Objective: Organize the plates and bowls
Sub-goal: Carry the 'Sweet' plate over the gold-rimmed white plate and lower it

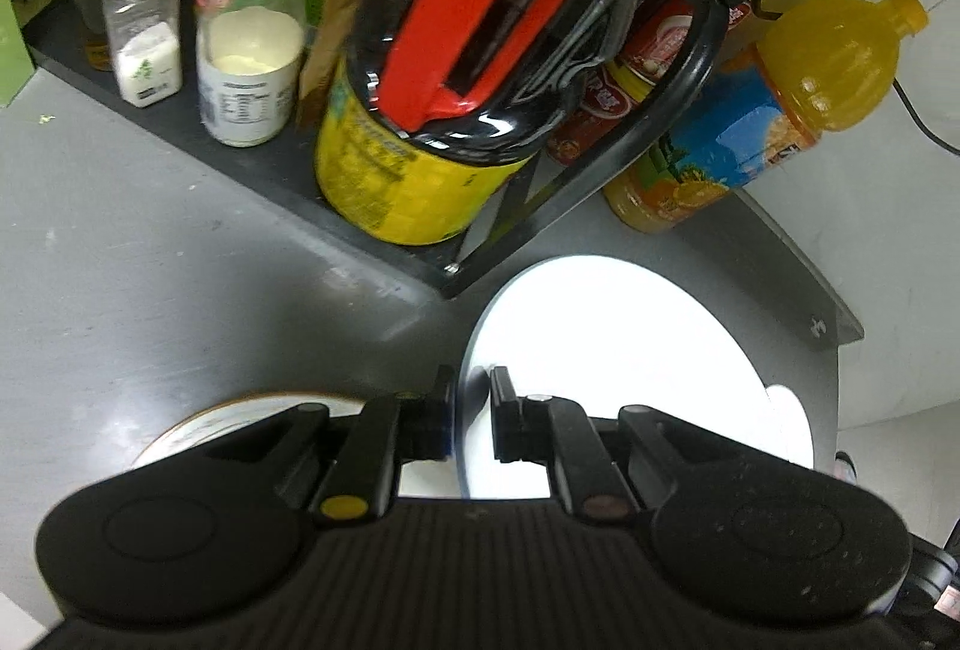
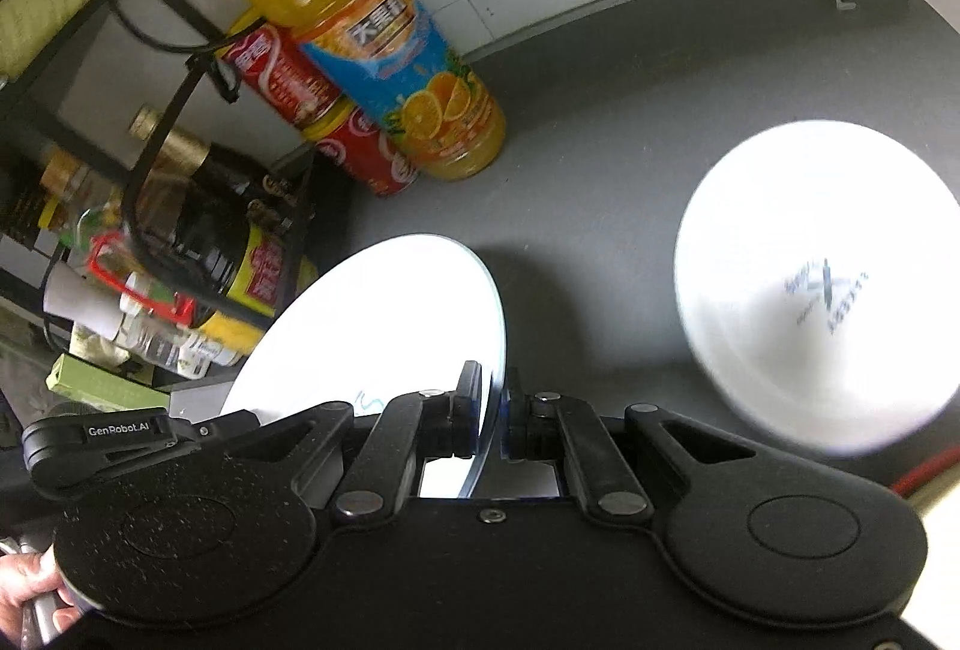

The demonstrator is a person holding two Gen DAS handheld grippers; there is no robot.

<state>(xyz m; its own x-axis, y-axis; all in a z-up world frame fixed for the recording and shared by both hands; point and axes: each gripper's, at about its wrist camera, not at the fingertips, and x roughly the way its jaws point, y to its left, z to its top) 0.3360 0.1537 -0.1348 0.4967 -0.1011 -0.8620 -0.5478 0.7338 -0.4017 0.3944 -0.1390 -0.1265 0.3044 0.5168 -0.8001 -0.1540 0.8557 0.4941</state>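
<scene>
While the orange juice bottle (image 2: pixel 360 26) stands by the wall, the left gripper (image 1: pixel 471 416) clamps a white plate's (image 1: pixel 630 350) rim in front of it, the right gripper (image 2: pixel 495 410) clamps another white plate (image 2: pixel 384 326), and an overturned white bowl (image 2: pixel 822 278) rests well right.

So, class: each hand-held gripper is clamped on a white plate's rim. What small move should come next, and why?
Probably carry the right hand-held gripper's plate over the upturned bowl and lower it there, since both plates hang clear of the counter.
</scene>
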